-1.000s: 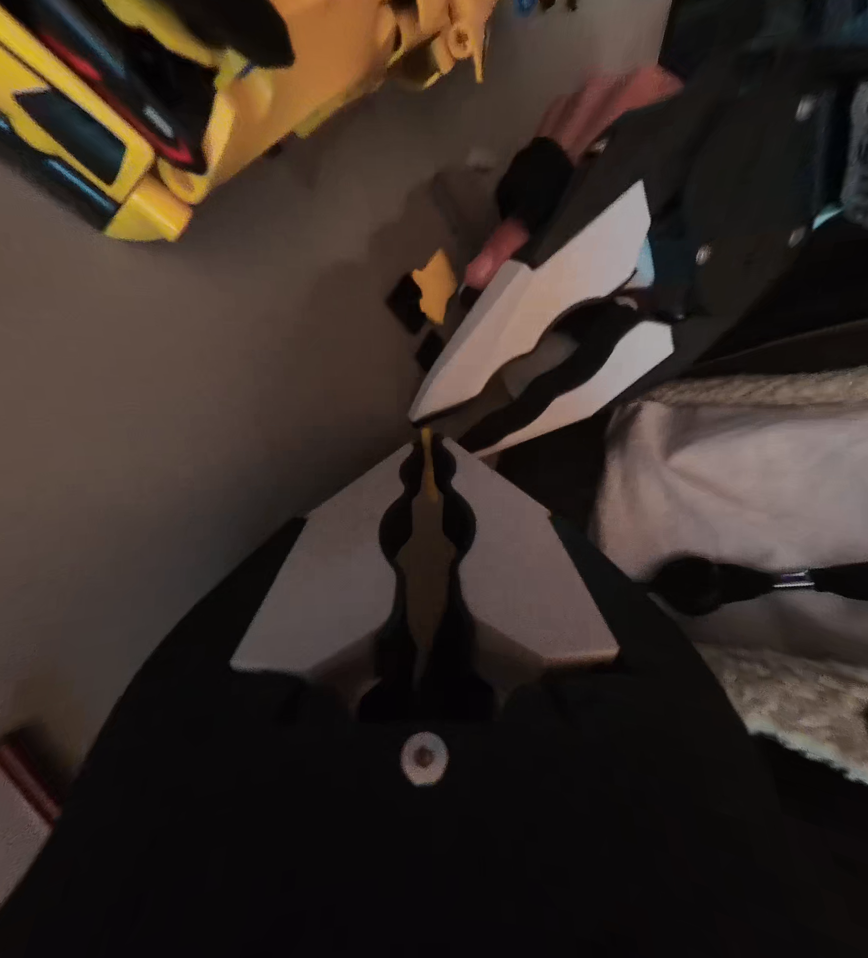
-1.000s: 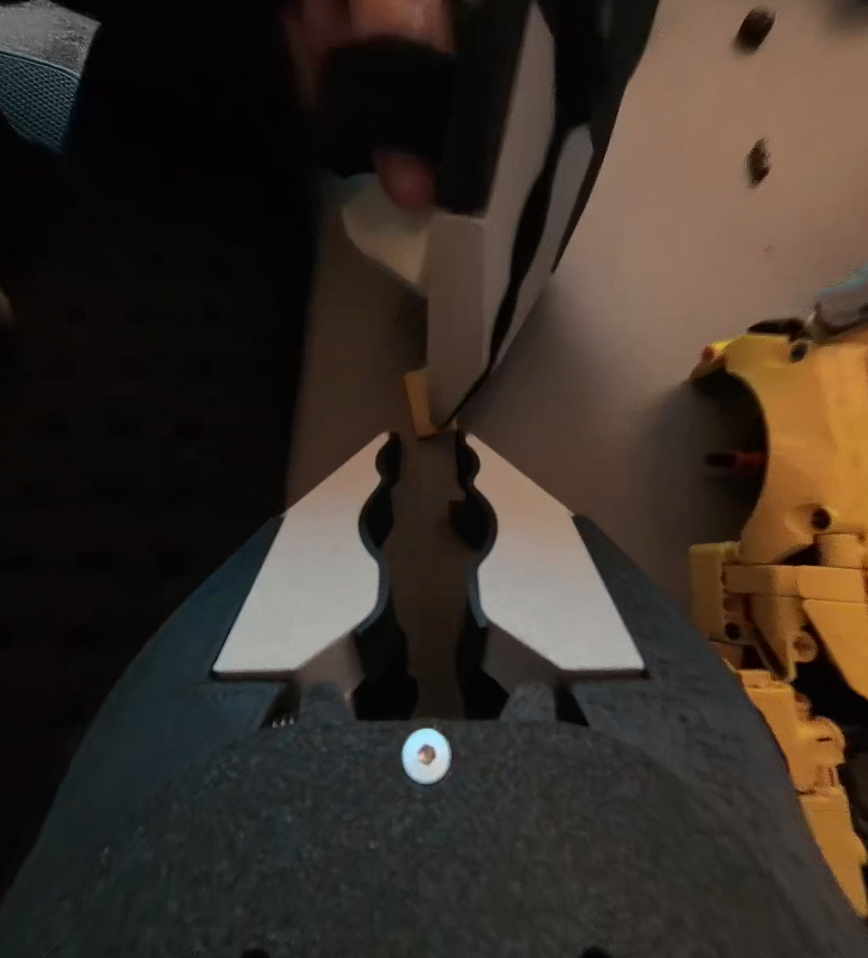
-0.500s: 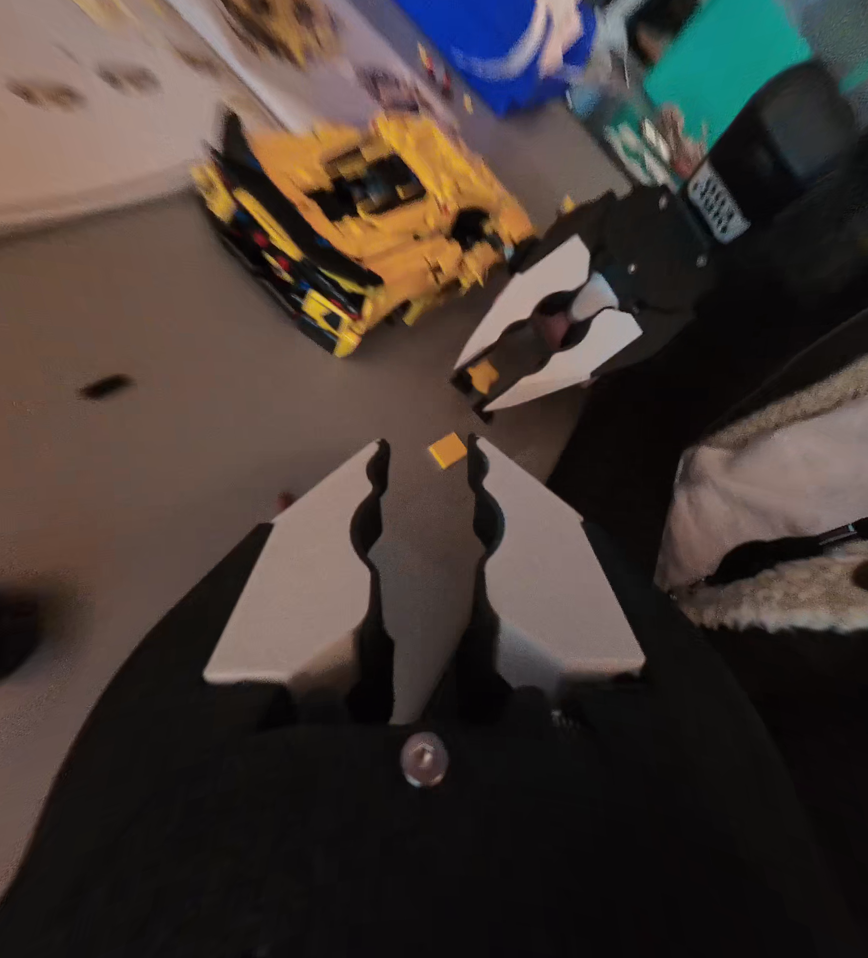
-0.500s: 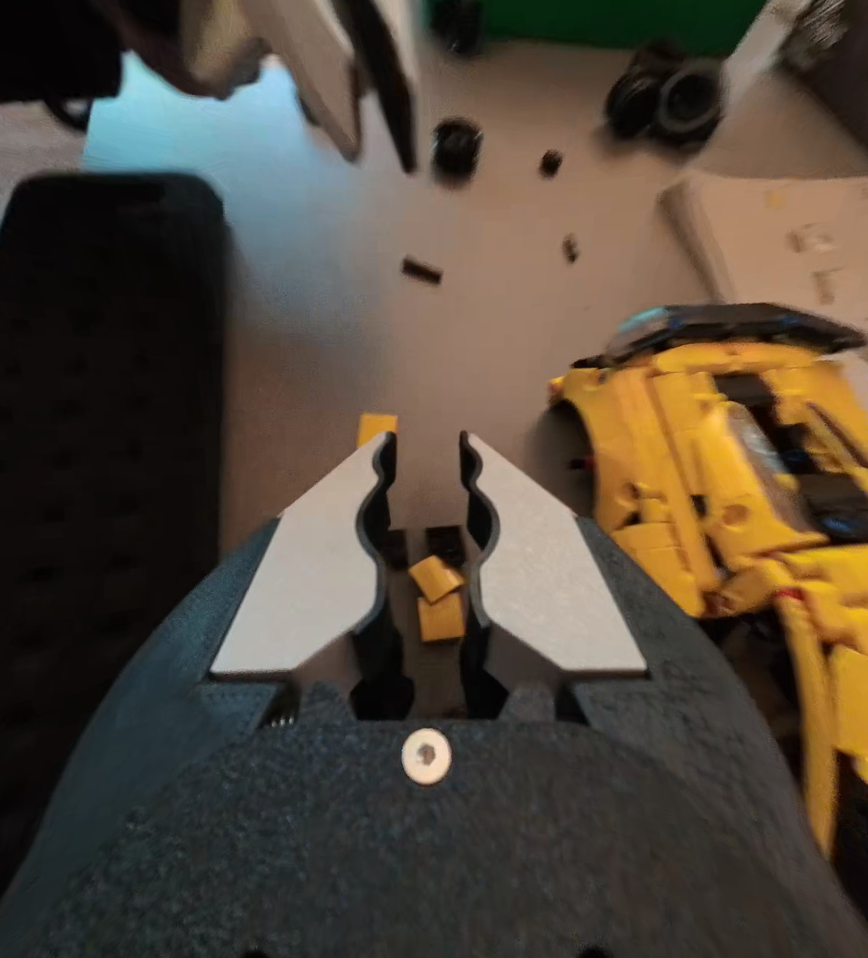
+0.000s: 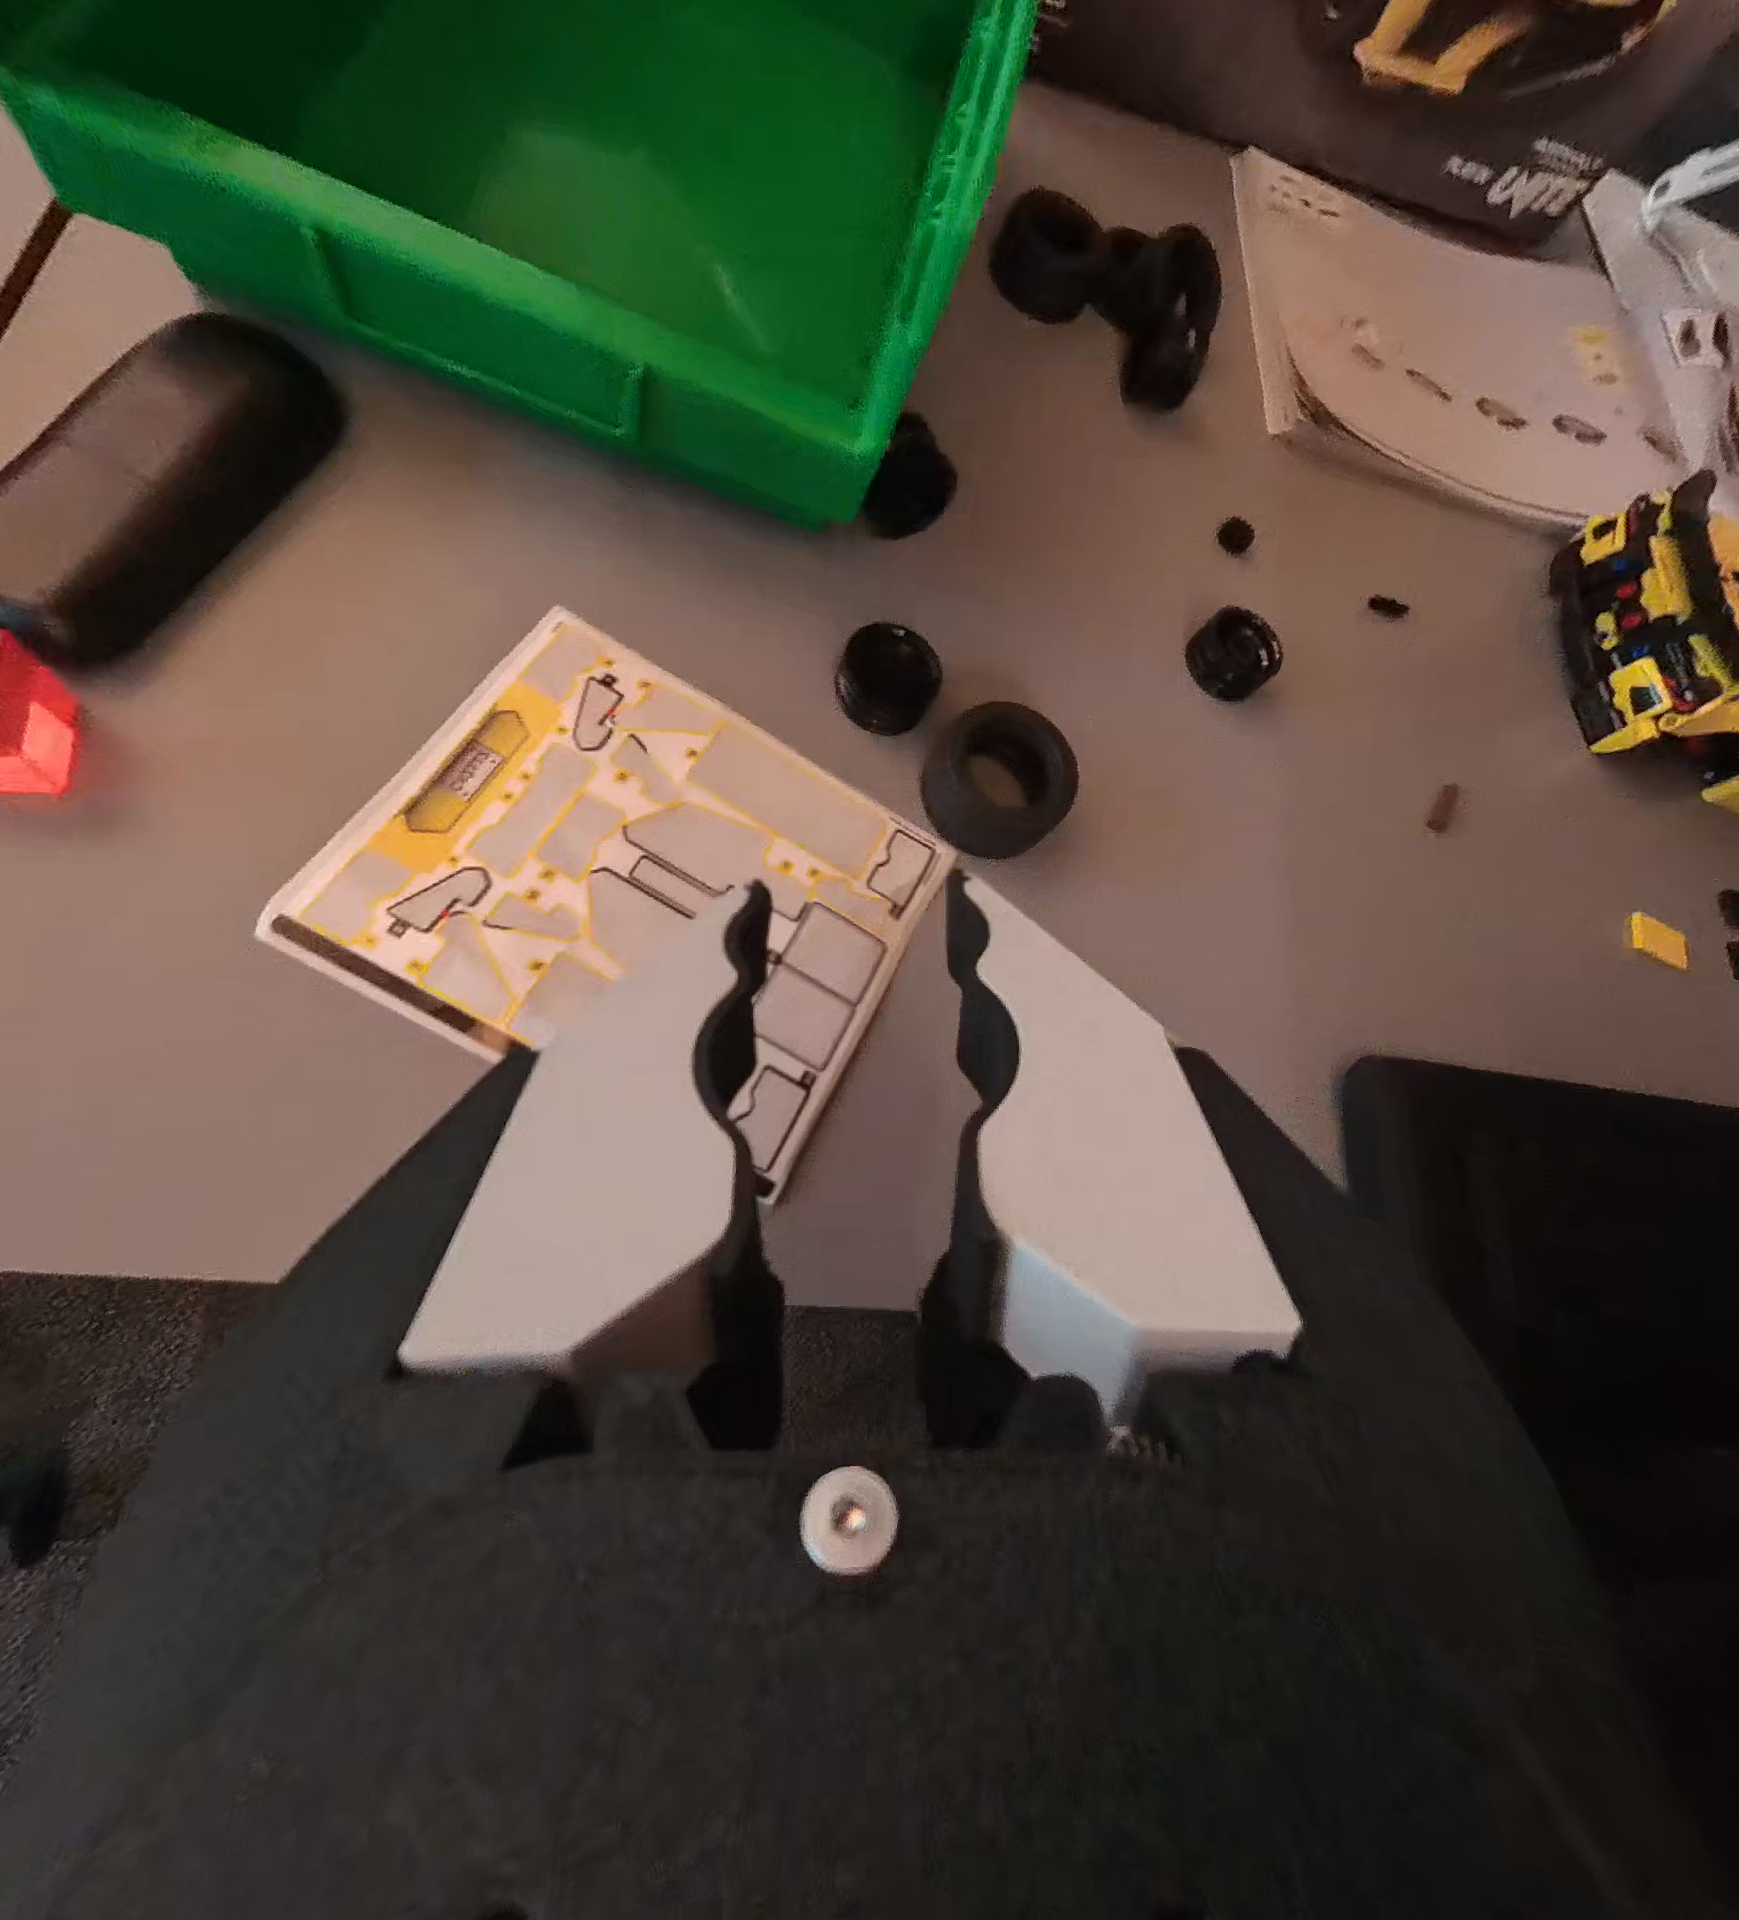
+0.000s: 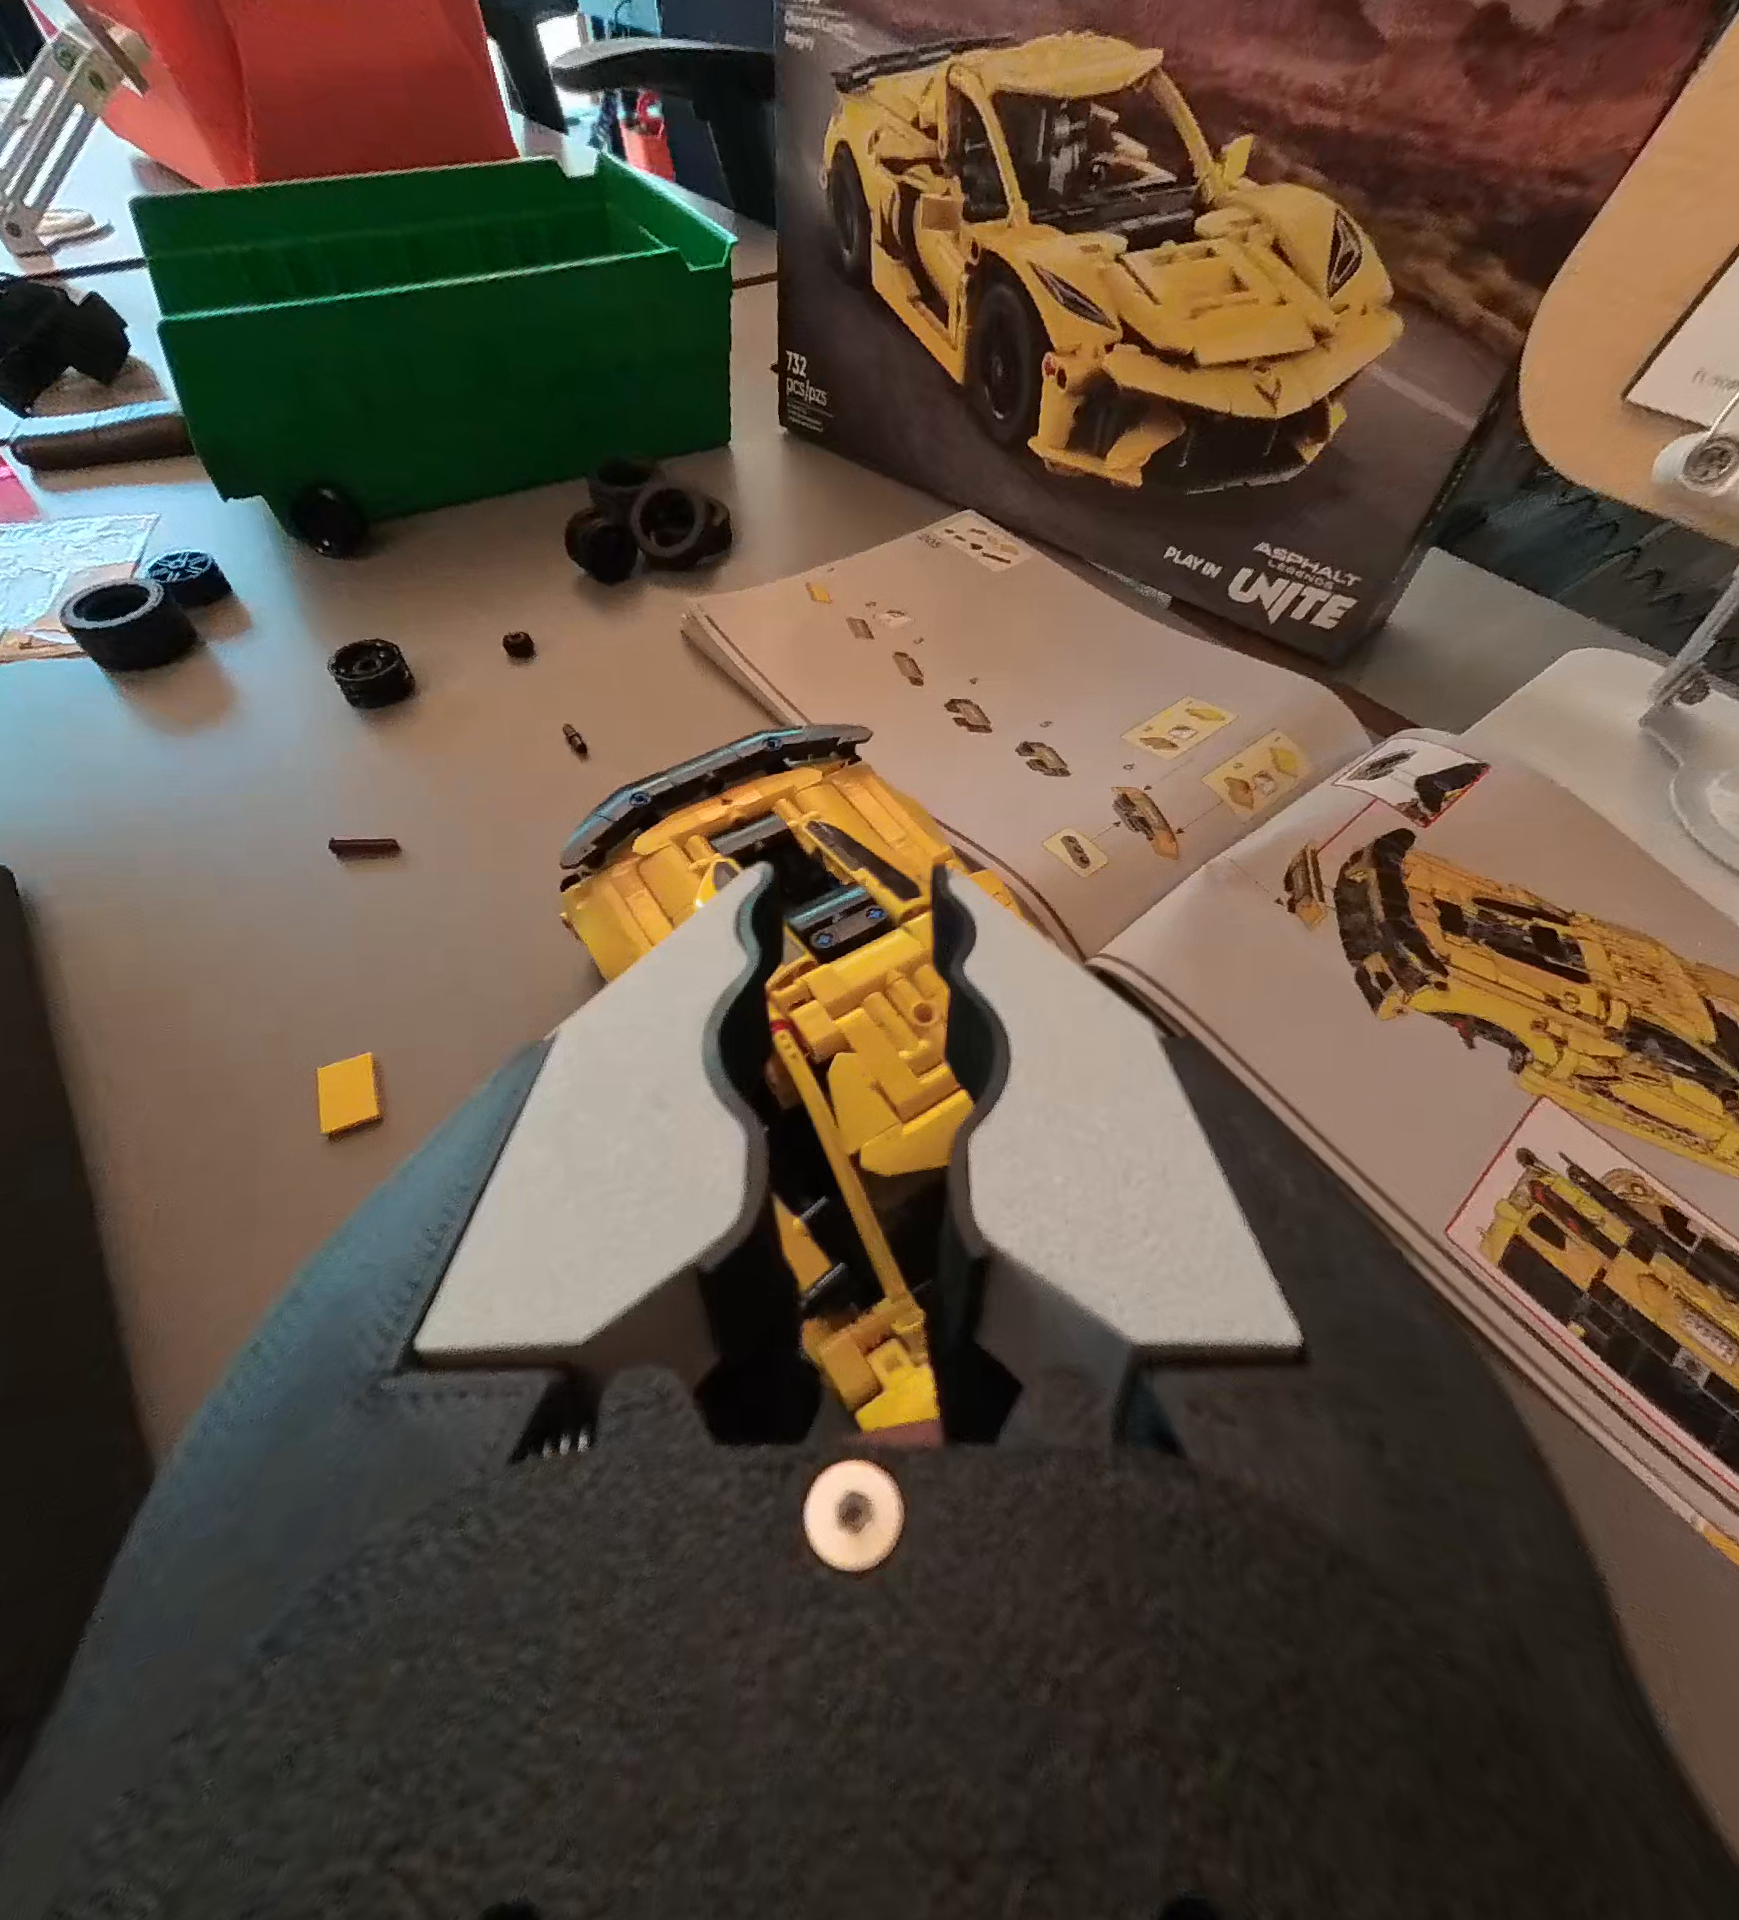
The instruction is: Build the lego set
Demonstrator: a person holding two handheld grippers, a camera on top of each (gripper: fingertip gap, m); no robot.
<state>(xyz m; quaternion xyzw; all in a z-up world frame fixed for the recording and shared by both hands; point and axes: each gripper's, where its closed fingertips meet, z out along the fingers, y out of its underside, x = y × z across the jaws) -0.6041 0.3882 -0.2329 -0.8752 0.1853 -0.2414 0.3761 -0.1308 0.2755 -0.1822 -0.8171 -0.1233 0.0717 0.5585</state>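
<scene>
**Hovering over the parts, nothing picked up**

Looking at your two tools, both are spread wide with nothing between the fingers. Your left gripper [image 5: 849,894] hangs above the near corner of the sticker sheet [image 5: 595,883], which lies flat on the grey table [image 5: 169,1091]. Your right gripper [image 6: 849,883] sits above the half-built yellow car [image 6: 740,821], so you look down its length through the gap in the fingers.

My guess is you're between steps. The car has no wheels on it that I can see, and the tyres are scattered: one loose tyre [image 5: 998,777] just beside the sheet's far corner, a small pile of tyres [image 6: 652,525] near the green bin [image 6: 429,322], and a wheel hub [image 6: 371,673] alone on the table. A flat yellow tile [image 6: 347,1093] lies just left of the car, apart from it. It could be your next piece, being the nearest loose part to the model.

The open manual [image 6: 1312,935] lies right beside the car, handy for checking the page without moving anything. The box [image 6: 1156,312] stands behind it, probably as a reference picture.

If you go for that tile, it's thin and flat on the table, so you'd likely need to pinch it by its edges. The left view is a bit blurry, so I can't tell the smaller bits apart.
</scene>
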